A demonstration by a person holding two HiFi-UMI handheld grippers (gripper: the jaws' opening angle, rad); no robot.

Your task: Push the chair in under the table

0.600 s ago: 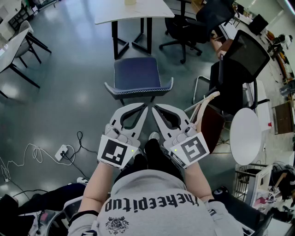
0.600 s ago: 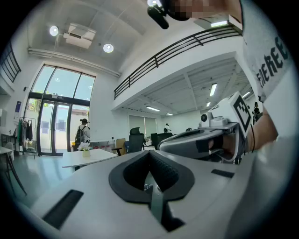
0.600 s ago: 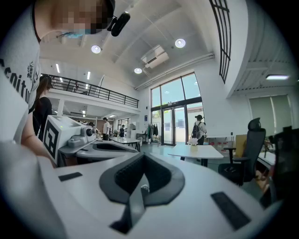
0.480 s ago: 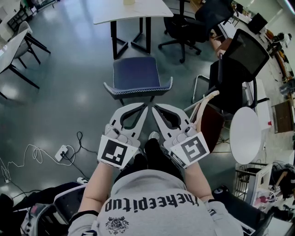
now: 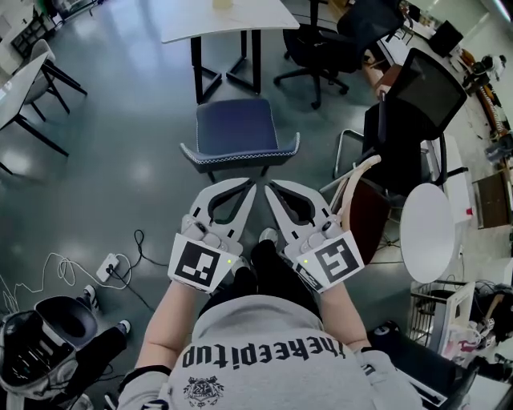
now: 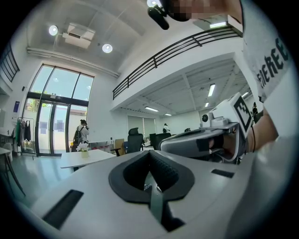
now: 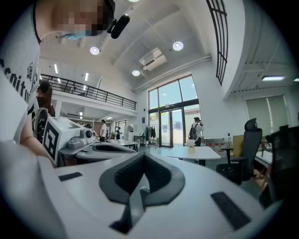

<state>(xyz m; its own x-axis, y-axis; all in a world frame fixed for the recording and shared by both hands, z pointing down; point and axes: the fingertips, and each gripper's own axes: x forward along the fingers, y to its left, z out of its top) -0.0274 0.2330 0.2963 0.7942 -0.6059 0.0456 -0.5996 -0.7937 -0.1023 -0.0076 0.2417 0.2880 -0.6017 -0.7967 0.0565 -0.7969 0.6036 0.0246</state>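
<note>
Standing on the floor point(image 5: 120, 120) just outside the near edge of the tabletop point(image 5: 232, 20) — blue chair point(image 5: 238, 128), seat not under it. Close behind its backrest: left gripper point(image 5: 250, 189), right gripper point(image 5: 271, 190) — jaws together, empty.

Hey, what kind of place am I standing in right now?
Probably an open-plan office or shared workspace: a white rectangular table, a black swivel office chair, and tall glass entrance doors.

Glossy grey floor point(image 5: 120, 120); tall windows point(image 7: 170, 109); black office chair point(image 5: 321, 44).
</note>
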